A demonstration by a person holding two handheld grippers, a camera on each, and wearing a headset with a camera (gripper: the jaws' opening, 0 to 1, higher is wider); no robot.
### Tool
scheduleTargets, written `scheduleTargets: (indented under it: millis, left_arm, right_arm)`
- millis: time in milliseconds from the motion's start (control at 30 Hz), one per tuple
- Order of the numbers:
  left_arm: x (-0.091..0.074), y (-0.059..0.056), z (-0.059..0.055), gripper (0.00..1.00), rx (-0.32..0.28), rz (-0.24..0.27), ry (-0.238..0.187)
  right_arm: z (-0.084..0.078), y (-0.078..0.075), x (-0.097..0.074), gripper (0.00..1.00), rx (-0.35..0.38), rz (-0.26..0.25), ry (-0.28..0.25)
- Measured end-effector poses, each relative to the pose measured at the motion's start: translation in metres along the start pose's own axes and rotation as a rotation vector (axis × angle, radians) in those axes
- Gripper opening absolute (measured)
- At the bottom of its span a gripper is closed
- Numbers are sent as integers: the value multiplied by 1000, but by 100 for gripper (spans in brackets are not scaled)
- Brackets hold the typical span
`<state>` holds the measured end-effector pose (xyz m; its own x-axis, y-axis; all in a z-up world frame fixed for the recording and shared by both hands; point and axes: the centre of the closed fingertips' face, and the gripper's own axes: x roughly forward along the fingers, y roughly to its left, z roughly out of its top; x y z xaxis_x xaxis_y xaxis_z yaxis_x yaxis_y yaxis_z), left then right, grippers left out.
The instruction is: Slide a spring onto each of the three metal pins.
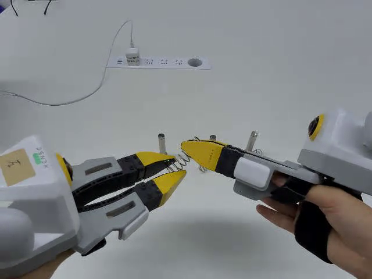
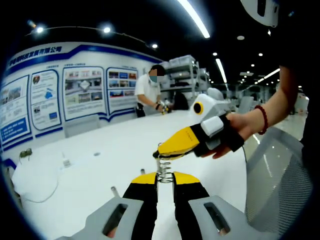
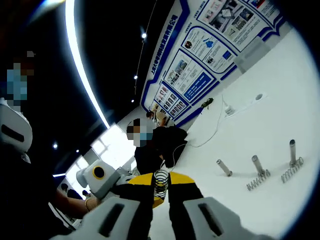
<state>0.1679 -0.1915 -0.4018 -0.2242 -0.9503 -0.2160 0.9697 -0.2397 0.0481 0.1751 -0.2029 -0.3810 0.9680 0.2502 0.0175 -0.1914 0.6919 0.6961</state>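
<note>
Pinching one end of the spring (image 1: 181, 160), the left gripper (image 1: 177, 167) reaches in from the near left, its yellow jaws closed on the coil. The right gripper (image 1: 187, 145) comes in from the right of the spring and clamps the other end, jaws pressed together. The spring hangs in the air between the two tips, above the workbench (image 1: 261, 87).

Just beyond the spring, three bare-shafted metal pins stand upright in a row. The left pin (image 1: 161, 141) is behind and slightly left of it, the middle pin (image 1: 213, 138) behind and right, and the right pin (image 1: 252, 140) farther right.

In the right gripper view, a first loose spring (image 3: 257, 181) lies flat by the foot of the middle pin and a second loose spring (image 3: 292, 170) by the right pin's.

Well beyond the spring, across a wide stretch of white bench, a power strip (image 1: 165, 61) holds a plug (image 1: 133, 57). Its cable (image 1: 87, 96) curves away left.
</note>
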Motion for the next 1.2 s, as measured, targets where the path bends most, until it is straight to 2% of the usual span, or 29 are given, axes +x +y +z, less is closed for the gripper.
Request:
scheduleTargets:
  millis: [133, 233, 467, 767, 1033, 1200]
  left_arm:
    - [-1, 2, -2, 11, -10, 10, 13]
    - [-3, 3, -6, 16, -6, 17, 33]
    - [-8, 5, -19, 27, -21, 47, 77]
    - [-15, 13, -34, 41, -70, 97, 111]
    - [-19, 18, -43, 54, -78, 134, 138]
    - [-20, 19, -49, 62, -93, 152, 151]
  right_arm:
    - [3, 0, 1, 11, -40, -8, -8]
    - [8, -2, 1, 11, -64, -21, -20]
    - [16, -11, 4, 11, -185, -69, -16]
    - [24, -26, 13, 11, -431, -143, 36]
    - [25, -40, 27, 11, -580, -186, 88]
    - [25, -49, 37, 11, -629, -200, 107]
